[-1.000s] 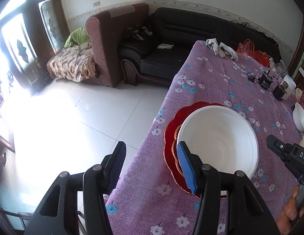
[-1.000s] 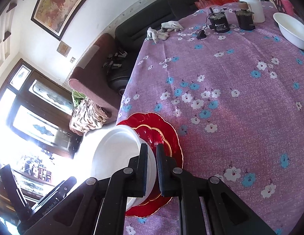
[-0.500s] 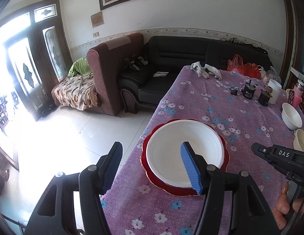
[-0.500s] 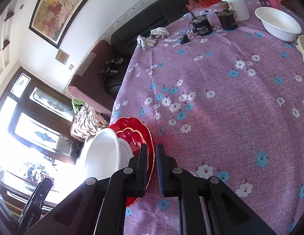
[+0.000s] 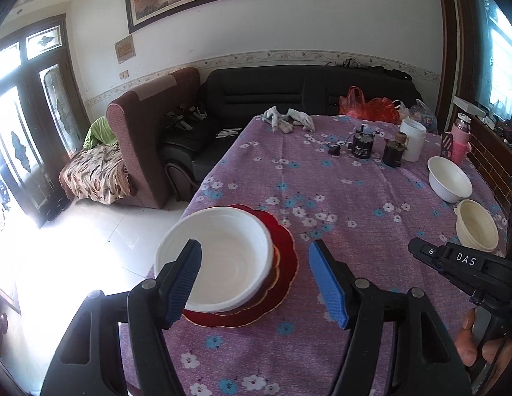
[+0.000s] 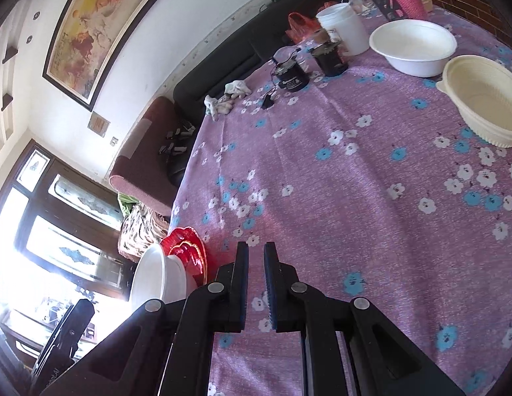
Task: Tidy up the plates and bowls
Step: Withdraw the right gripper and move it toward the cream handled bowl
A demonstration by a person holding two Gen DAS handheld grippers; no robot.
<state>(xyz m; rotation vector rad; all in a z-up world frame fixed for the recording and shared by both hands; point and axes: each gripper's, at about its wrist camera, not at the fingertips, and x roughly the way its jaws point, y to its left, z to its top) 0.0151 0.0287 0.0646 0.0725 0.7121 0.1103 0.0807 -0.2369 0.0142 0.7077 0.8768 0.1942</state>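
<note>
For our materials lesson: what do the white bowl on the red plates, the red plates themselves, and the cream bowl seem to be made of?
White bowl: probably thin plastic or foam, matte with a rolled rim.
Red plates: likely glossy plastic or glass, shiny scalloped edges with gold trim.
Cream bowl: probably disposable plastic, slightly translucent, ribbed under the rim with a small tab.

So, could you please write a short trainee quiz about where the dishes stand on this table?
1. True or false: the large white bowl sits on the stacked red scalloped plates.
2. Which dish lies nearer the right tool: (a) the cream ribbed bowl, or (b) the smaller white bowl?
3. Fill in: the left tool, its jaws just opened wider, holds ____.

Key
1. True; the plates lie near the edge of the purple flowered tablecloth.
2. (a)
3. Nothing
</note>
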